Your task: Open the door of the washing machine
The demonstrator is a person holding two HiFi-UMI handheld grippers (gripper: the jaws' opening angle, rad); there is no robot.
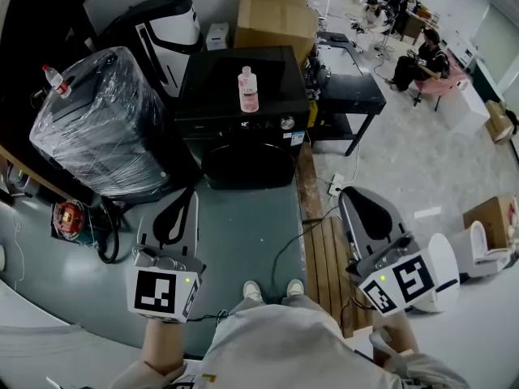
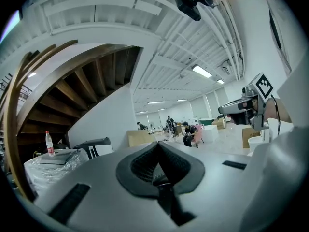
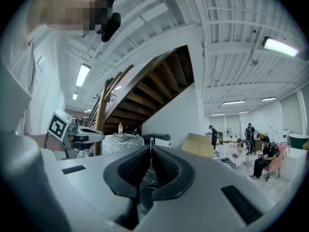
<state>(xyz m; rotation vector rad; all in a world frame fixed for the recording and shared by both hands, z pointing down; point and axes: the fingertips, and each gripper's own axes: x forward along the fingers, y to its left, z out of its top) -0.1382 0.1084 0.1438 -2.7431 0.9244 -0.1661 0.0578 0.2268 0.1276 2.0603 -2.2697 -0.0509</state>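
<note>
The black washing machine [image 1: 243,120] stands on the floor ahead of me in the head view. Its round door [image 1: 247,164] faces me and is closed. A small pink-labelled bottle [image 1: 247,89] stands on its top. My left gripper [image 1: 188,197] hovers low and to the left in front of the door, shut and holding nothing. My right gripper [image 1: 350,194] is out to the right of the machine, also shut and holding nothing. The left gripper view [image 2: 158,146] and the right gripper view [image 3: 150,151] each show the pads pressed together. Neither gripper view shows the machine.
A plastic-wrapped bulky object [image 1: 97,128] with a bottle on it stands left of the machine. Cardboard boxes [image 1: 276,14] are behind it and a black table [image 1: 349,87] is to its right. Wooden planks [image 1: 324,258] and a cable lie at my right foot. People sit far back right [image 1: 422,55].
</note>
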